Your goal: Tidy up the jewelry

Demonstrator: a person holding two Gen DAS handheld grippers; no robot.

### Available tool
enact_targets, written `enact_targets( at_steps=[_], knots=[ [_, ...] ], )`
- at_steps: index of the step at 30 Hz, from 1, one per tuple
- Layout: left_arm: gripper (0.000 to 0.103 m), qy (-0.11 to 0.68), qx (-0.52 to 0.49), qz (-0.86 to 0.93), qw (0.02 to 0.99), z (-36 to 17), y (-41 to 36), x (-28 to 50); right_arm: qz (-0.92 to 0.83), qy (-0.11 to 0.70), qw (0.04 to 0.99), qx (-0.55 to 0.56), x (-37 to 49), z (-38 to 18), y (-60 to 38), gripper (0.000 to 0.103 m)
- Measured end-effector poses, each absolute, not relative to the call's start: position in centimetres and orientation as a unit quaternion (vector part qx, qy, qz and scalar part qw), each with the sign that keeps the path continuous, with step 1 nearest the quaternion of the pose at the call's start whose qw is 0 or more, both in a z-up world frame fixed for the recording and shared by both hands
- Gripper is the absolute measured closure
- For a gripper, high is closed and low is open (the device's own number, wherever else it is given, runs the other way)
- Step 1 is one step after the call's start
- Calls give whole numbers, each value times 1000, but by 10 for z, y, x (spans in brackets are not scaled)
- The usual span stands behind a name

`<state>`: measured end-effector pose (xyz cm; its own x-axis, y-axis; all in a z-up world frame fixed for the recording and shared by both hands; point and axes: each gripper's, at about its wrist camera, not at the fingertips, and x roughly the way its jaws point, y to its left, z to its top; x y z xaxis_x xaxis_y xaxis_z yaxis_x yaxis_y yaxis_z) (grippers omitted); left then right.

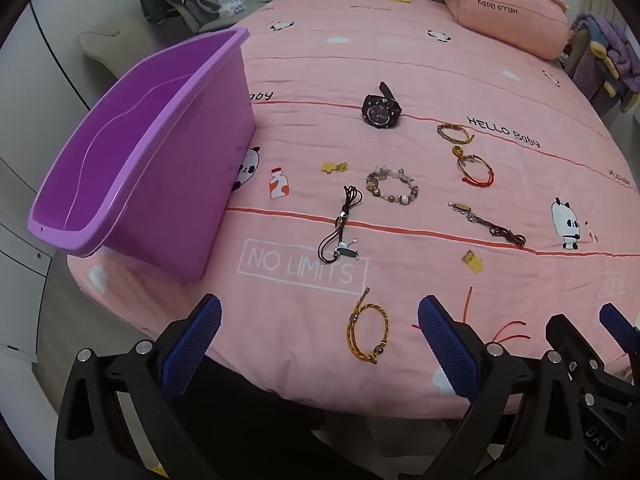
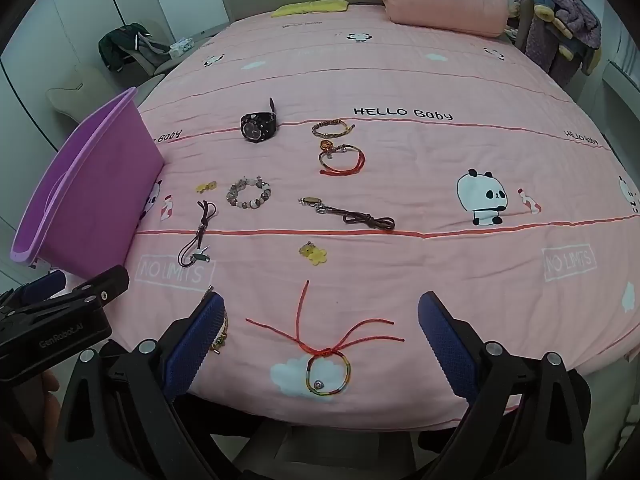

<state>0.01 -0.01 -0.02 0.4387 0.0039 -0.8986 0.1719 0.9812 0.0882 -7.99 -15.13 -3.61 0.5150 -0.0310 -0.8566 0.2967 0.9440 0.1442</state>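
Both the left gripper (image 1: pixel 320 332) and right gripper (image 2: pixel 320 332) hung open above the bed (image 2: pixel 440 80). A gold bracelet (image 1: pixel 368 332) lay between the left fingers, a red cord (image 2: pixel 326 356) between the right, and the bin (image 1: pixel 132 152) stood left

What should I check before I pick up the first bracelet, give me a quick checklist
1. Left gripper open: ok.
2. Right gripper open: ok.
3. Yellow braided bracelet lies between the left fingers' line: ok.
4. Red string bracelet sits apart from other pieces: ok.
5. Purple bin upright with its opening free: ok.
6. Bin contents: none seen, but its floor is partly hidden: cannot tell.
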Motion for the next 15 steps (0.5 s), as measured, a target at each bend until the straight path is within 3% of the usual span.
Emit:
enact_targets(
  at_steps=[15],
  knots=[
    [6,524,86,-49,846,-2,0,-1,-96,483,860,135,-82,-38,-151,10]
  ],
)
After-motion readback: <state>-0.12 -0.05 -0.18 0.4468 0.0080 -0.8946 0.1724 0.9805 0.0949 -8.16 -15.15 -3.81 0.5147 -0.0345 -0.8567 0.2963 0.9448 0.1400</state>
